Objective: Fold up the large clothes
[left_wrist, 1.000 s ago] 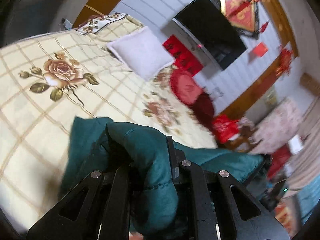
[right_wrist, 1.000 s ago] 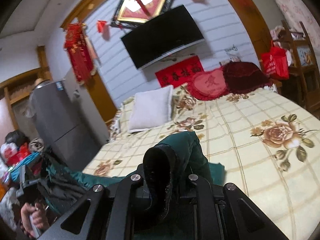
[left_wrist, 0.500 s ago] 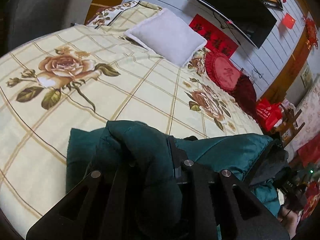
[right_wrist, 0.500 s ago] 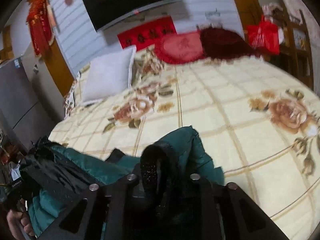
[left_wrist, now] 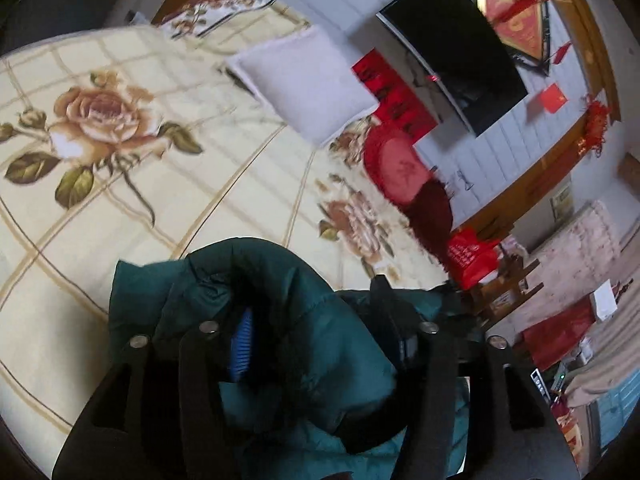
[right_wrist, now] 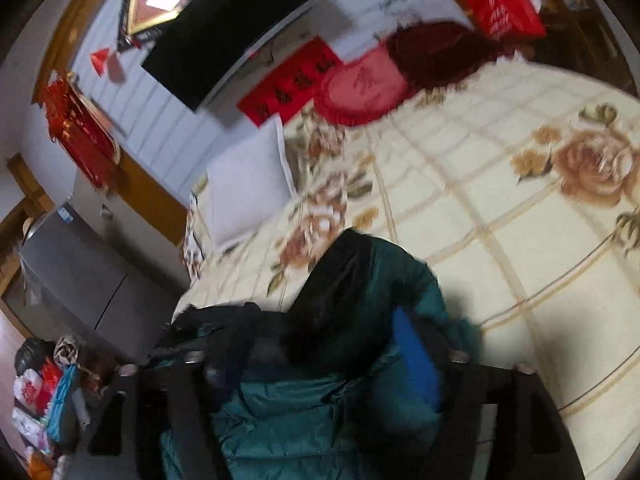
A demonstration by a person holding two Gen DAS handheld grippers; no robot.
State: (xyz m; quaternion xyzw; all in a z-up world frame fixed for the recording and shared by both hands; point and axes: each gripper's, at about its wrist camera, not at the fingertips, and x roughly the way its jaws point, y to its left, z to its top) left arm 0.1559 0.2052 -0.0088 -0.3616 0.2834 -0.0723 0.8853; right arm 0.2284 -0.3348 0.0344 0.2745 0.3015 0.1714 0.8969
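Note:
A dark teal padded jacket (left_wrist: 304,344) with black lining lies bunched at the near edge of the bed. My left gripper (left_wrist: 312,336) is open, its fingers spread wide, a blue pad (left_wrist: 242,344) showing, and jacket cloth lies loose between them. In the right wrist view the same jacket (right_wrist: 360,304) is heaped between the fingers of my right gripper (right_wrist: 324,356), which is also open, with a blue pad (right_wrist: 416,360) showing. The black lining (right_wrist: 340,276) faces up.
The bed (left_wrist: 168,184) has a cream checked spread with rose prints. A white pillow (left_wrist: 304,84) and red cushions (left_wrist: 396,168) lie at its head below a wall television (left_wrist: 452,48). A grey fridge (right_wrist: 84,280) and bags stand beside the bed.
Both grippers were shut on the jacket in the earlier frames; now both have opened and the cloth lies loose between the fingers. Both cameras have tilted.

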